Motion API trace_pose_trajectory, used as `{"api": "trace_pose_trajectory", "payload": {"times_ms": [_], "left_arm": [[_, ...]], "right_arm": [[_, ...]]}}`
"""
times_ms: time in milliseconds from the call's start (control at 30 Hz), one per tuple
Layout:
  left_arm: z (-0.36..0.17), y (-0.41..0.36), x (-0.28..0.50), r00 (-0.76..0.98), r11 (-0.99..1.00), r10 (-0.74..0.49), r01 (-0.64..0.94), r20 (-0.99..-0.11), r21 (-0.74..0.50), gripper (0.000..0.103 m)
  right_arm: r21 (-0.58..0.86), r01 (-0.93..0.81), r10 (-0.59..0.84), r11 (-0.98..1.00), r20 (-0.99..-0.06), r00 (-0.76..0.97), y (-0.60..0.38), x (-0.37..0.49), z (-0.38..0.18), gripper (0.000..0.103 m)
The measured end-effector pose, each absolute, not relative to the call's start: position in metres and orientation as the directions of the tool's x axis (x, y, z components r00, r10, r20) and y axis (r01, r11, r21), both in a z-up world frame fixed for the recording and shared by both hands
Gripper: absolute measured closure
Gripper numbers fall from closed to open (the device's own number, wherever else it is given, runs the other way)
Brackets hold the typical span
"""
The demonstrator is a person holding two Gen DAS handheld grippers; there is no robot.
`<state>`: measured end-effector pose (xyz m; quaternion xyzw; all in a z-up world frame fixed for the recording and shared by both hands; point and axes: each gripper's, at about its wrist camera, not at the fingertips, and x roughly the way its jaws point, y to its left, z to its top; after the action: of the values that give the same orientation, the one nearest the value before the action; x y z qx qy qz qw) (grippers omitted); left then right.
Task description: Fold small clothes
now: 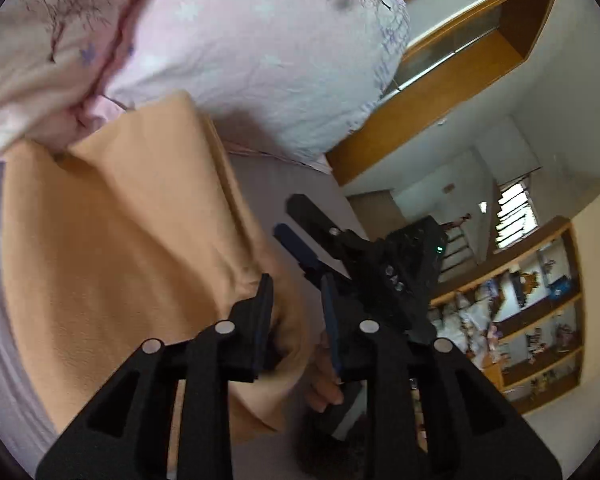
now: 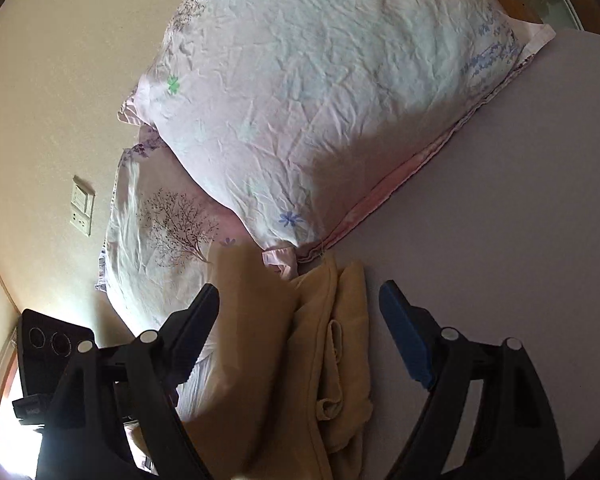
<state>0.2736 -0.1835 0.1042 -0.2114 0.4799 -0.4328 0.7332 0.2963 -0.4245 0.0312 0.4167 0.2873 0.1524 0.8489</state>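
A peach-coloured small garment (image 1: pixel 120 248) lies on the pale lilac bed sheet (image 1: pixel 260 184), partly folded, with its far edge against a pillow. My left gripper (image 1: pixel 298 312) is narrowly open; a fold of the garment sits between its fingers, and whether they pinch it is unclear. My right gripper (image 2: pixel 300 300) is wide open, with the garment (image 2: pixel 324 344) bunched and creased between and below its fingers. The right gripper also shows in the left wrist view (image 1: pixel 296 220), held over the sheet just beyond the garment's right edge, with a hand under it.
A large floral pillow (image 2: pixel 320 92) and a second pillow (image 2: pixel 160 248) lie just beyond the garment. A wooden headboard (image 1: pixel 440 92) stands behind them. Bare sheet (image 2: pixel 520 220) stretches to the right. A wall socket (image 2: pixel 82 204) is on the left, and bookshelves (image 1: pixel 532 320) stand across the room.
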Motion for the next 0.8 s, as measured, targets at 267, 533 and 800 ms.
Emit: {"api": "trace_pose_trajectory", "payload": {"times_ms": [267,533,800], "left_arm": [[0.090,-0.083,0.263,0.436,0.810,-0.583,0.245,-0.685,-0.533,0.038],[0.032,-0.086,0.278,0.294,0.788,-0.612,0.155,-0.734,-0.595,0.033],[0.008,-0.074,0.280,0.294,0.651,-0.745,0.128,-0.599,-0.748,0.065]], "right_arm": [[0.736,-0.034,0.615,0.676,-0.539,0.576,-0.403,0.306,0.026,0.015],[0.709,-0.036,0.640,0.704,-0.613,0.463,-0.381,0.300,0.005,0.016],[0.815,-0.064,0.750,0.576,-0.496,0.438,-0.374,0.295,-0.004,0.048]]}}
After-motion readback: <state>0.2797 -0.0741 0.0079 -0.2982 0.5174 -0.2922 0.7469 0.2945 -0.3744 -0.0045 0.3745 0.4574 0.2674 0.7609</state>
